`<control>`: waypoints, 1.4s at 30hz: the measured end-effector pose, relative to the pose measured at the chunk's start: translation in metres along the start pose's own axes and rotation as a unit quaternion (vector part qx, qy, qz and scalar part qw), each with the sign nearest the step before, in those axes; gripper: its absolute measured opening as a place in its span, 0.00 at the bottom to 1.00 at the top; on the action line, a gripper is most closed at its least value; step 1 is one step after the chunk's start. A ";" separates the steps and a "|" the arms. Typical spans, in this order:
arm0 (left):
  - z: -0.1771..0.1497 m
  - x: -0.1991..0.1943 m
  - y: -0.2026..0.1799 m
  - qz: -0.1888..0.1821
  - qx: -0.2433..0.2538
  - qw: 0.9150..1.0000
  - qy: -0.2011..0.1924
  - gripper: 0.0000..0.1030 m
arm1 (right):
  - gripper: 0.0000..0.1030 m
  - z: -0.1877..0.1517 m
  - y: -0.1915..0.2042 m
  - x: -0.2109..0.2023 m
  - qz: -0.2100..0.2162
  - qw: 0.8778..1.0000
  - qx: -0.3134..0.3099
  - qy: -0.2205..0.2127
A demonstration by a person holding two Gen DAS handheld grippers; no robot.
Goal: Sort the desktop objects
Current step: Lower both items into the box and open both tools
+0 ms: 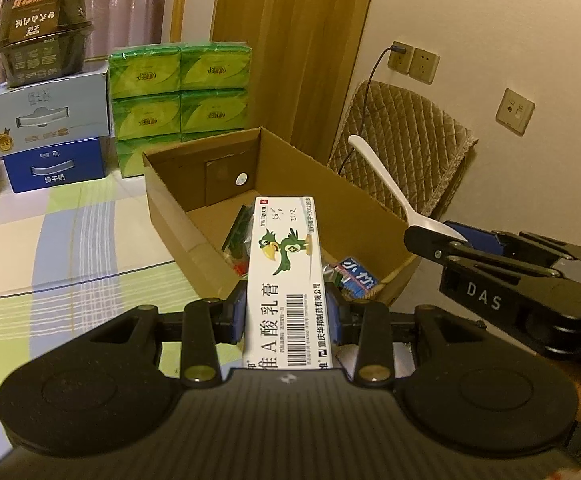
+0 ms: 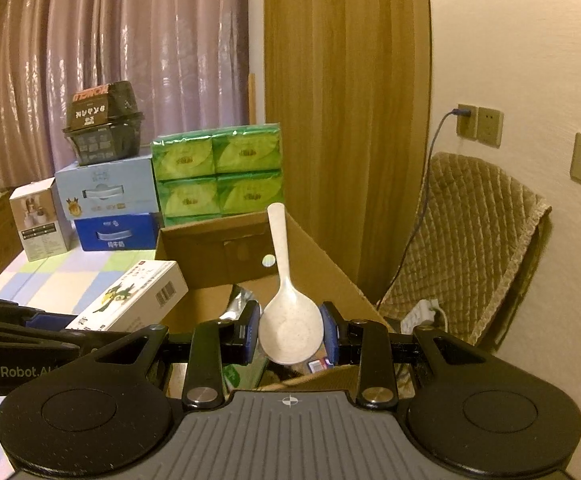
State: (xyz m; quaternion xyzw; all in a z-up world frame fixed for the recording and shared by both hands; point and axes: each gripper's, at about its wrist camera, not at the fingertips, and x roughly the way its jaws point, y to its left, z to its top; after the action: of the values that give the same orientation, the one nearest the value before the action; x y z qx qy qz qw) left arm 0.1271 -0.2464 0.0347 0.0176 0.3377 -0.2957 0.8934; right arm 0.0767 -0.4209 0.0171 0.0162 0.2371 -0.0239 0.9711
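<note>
My left gripper is shut on a white ointment box with a green bird on it, held over the near edge of an open cardboard box. My right gripper is shut on the bowl of a white rice spoon, handle pointing up, above the same cardboard box. The spoon and right gripper show at the right of the left wrist view. The ointment box shows at the left of the right wrist view. Small packets lie inside the box.
Green tissue packs, stacked blue cartons and a dark noodle bowl stand behind the box on the checked tablecloth. A quilted chair and wall sockets are at the right.
</note>
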 end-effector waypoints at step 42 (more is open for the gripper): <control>0.039 0.078 0.011 0.016 -0.116 0.993 0.026 0.32 | 0.29 0.021 -0.016 0.081 0.030 0.998 -0.041 0.039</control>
State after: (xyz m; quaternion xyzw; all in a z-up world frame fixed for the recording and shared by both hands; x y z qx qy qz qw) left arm 0.2024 -0.2869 0.0154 -0.0729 0.3924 -0.2400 0.8849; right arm 0.1569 -0.4405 -0.0022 -0.0152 0.2753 0.0159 0.9611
